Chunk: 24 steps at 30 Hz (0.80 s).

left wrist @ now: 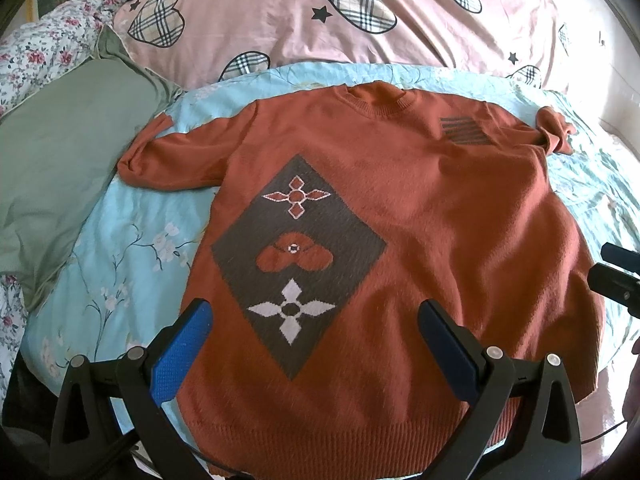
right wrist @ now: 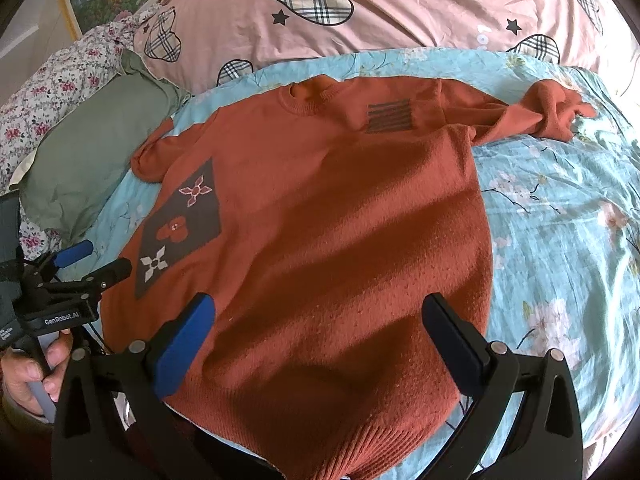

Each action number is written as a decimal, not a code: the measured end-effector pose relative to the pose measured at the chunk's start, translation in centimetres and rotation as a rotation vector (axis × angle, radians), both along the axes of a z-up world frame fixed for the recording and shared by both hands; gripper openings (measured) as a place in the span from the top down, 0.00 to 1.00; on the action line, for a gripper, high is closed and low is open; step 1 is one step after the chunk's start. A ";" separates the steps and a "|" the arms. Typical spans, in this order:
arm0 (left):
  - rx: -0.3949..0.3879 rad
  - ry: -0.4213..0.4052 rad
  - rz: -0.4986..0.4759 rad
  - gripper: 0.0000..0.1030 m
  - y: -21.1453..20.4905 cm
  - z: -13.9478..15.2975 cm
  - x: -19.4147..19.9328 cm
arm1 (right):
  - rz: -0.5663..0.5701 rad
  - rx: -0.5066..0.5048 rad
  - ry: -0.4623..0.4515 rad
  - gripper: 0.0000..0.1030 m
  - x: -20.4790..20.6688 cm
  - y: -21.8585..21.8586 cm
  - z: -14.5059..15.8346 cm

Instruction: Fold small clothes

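Main risk from here, as a judgement: the rust-orange sweater (left wrist: 420, 208) is a soft, thick knit lying on a loose blue floral bedsheet (left wrist: 120, 248), so a low pinch at the hem could catch the sheet with it, or take only the top layer and drag the body askew instead of folding it. The right sleeve (right wrist: 548, 116) is bunched and twisted near the cuff; if it's folded in as it lies, the lump ends up inside the fold. The left sleeve (left wrist: 168, 160) is doubled back on itself beside the green pillow (left wrist: 60, 152), same problem. The left hand-held gripper (left wrist: 316, 336) hovers over the lower front with its blue pads wide apart, nothing between them; the right hand-held gripper (right wrist: 320, 336) likewise has its jaws spread and empty over the lower right body, near the hem. Both sit close together, so they could bump on a cross fold. The sweater lies face up and mostly flat in the middle of the bed, neck away toward the pink heart-print duvet (left wrist: 360, 20), ribbed hem nearest the cameras. Grey diamond panel (left wrist: 298, 256) with flower motifs on its front, small striped patch (left wrist: 466, 130) near one shoulder. Mild wrinkles on the body. No fold made yet.
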State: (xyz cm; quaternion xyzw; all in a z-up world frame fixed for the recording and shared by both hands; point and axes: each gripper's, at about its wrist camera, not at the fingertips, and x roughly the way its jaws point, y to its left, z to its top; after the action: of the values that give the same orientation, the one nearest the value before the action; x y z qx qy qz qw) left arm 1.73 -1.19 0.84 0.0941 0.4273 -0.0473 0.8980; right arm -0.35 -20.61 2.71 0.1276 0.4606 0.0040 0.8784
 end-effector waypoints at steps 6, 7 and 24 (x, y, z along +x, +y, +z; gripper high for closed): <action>-0.030 -0.001 -0.002 0.00 -0.1 0.0 0.3 | -0.004 0.033 -0.025 0.00 0.0 0.0 0.1; -0.036 -0.006 -0.003 0.00 0.0 0.0 0.3 | -0.004 0.048 -0.030 0.00 0.1 -0.1 0.1; -0.029 0.057 -0.019 0.00 -1.2 -1.7 3.6 | -0.235 -0.007 -0.049 0.01 3.2 -11.8 0.4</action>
State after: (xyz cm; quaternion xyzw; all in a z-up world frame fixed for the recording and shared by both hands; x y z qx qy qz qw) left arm 5.34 -2.35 -0.88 0.0838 0.4511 -0.0646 0.8862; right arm 2.81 -32.38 3.11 0.1778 0.4208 -0.0975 0.8842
